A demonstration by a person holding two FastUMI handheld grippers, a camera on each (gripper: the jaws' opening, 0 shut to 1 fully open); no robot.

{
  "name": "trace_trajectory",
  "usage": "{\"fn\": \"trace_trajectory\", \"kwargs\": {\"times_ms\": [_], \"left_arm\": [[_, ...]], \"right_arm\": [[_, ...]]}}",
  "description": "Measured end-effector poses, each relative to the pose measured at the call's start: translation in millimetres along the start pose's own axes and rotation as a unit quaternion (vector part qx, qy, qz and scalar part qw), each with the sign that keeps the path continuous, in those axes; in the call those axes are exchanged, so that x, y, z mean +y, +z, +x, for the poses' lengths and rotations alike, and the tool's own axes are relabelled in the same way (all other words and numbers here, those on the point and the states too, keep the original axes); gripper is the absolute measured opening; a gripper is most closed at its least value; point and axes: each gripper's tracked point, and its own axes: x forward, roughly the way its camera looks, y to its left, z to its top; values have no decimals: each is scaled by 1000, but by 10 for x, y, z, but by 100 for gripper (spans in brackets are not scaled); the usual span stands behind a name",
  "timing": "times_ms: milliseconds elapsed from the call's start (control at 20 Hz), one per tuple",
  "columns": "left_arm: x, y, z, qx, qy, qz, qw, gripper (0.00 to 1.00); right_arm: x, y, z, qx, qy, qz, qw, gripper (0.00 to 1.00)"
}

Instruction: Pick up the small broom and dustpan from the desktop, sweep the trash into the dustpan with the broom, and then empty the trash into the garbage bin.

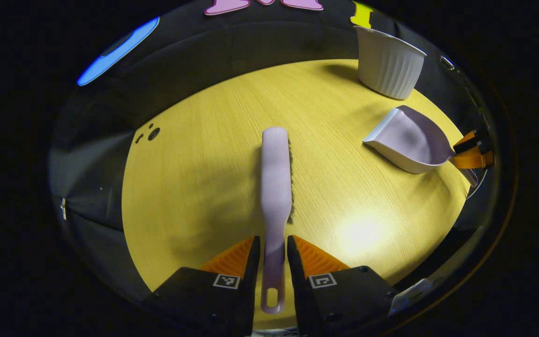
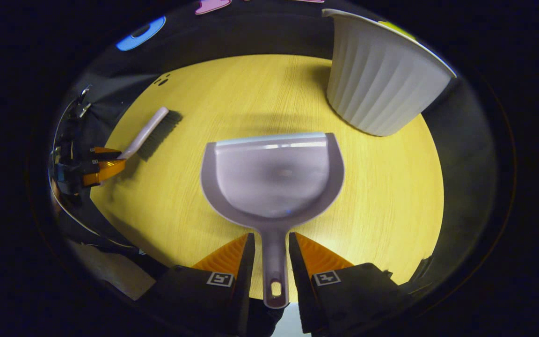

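Two tools lie on the yellow desktop [image 1: 194, 187]: broom [image 1: 275, 178] handle at 12 o'clock between left gripper [image 1: 273, 255] fingers, dustpan [image 2: 273, 180] handle likewise in right gripper [image 2: 271, 252]; whether either grips, I cannot tell.

The left gripper view looks low and forward along the broom [image 1: 275, 178] across the desktop [image 1: 194, 187], toward the bin [image 1: 389, 63] at far right. The right gripper view sits close behind the dustpan [image 2: 273, 178], facing the same bin [image 2: 382, 79]. Both share the desktop, broom, dustpan and bin.
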Motion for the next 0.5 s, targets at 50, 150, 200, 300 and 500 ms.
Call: {"fn": "trace_trajectory", "kwargs": {"times_ms": [50, 150, 200, 300, 500], "left_arm": [[2, 24, -98, -10, 5, 2, 1000, 39], [-15, 123, -313, -36, 15, -4, 999, 39], [-33, 188, -429, -51, 21, -11, 998, 39], [-65, 324, -662, -85, 36, -34, 995, 39], [-262, 709, -1205, -182, 62, -94, 977, 39]], "right_arm": [[12, 62, -120, -18, 4, 1, 1000, 47], [16, 220, -365, -62, 5, -9, 998, 47], [12, 328, -489, -87, 6, -21, 996, 47], [23, 495, -715, -127, 9, -43, 991, 47], [127, 929, -1205, -241, 38, -76, 967, 47]]}}
